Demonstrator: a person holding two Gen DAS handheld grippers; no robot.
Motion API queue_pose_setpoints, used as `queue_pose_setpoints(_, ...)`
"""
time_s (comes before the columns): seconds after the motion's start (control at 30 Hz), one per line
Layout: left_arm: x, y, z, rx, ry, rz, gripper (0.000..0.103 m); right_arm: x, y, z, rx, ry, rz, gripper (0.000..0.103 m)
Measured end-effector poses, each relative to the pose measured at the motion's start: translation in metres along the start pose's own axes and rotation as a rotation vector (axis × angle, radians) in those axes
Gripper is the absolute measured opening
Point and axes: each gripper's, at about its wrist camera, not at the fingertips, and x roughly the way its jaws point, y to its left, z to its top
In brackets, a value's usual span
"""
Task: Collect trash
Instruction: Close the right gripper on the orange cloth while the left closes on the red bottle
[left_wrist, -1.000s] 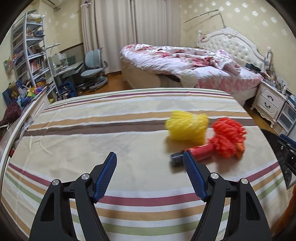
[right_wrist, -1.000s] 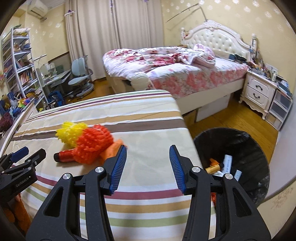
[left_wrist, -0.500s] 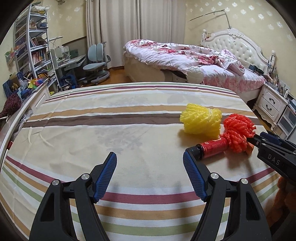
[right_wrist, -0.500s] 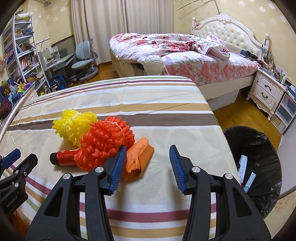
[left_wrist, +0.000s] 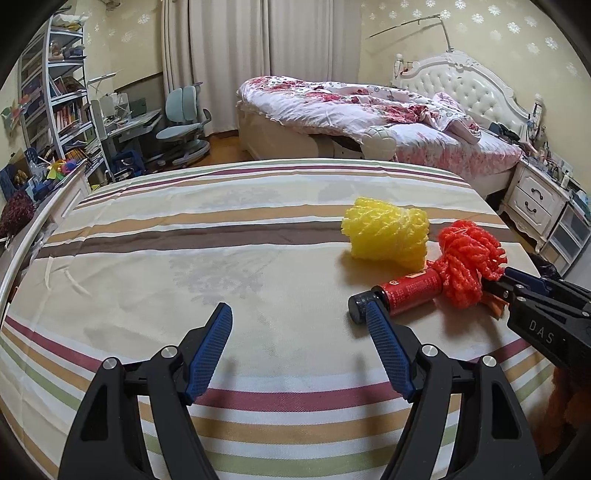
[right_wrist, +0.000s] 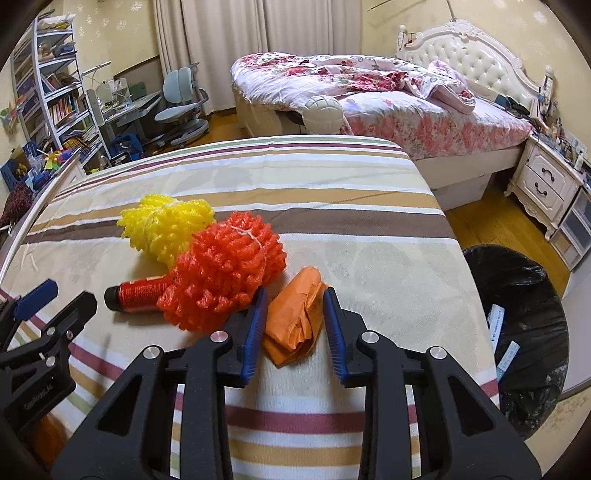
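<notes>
The black-lined trash bin (right_wrist: 517, 325) beside the striped table (right_wrist: 332, 192) already holds scraps. The right gripper (right_wrist: 294, 328) straddles the crumpled orange paper (right_wrist: 295, 317), jaws not yet closed on it. The left gripper (left_wrist: 299, 347) hangs wide open and empty, so the yellow foam net (left_wrist: 386, 236), orange foam net (right_wrist: 225, 273) and red bottle (left_wrist: 406, 291) are left.

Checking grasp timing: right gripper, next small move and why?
Probably close now. The right gripper is open with its fingers on either side of the crumpled orange paper on the striped cloth; the lined trash bin sits to its right.
</notes>
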Motion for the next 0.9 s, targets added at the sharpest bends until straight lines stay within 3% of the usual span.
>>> queue_pose_setpoints(0.23,0.004,-0.017,0.003,0.060,-0.007,-0.031,0.074,-0.012,-0.015,-0.013,0.023,-0.003,-0.001,0.030)
queue_pose_setpoints(0.73,0.029,-0.046,0.014,0.182,0.064,-0.121,0.073,-0.012,-0.024,-0.015,0.051,-0.003,0.021,0.030)
queue_pose_setpoints(0.9,0.028,-0.045,0.009,0.200,0.087,-0.134,0.041,-0.012,-0.024,-0.015,0.051,-0.004,0.021,0.030)
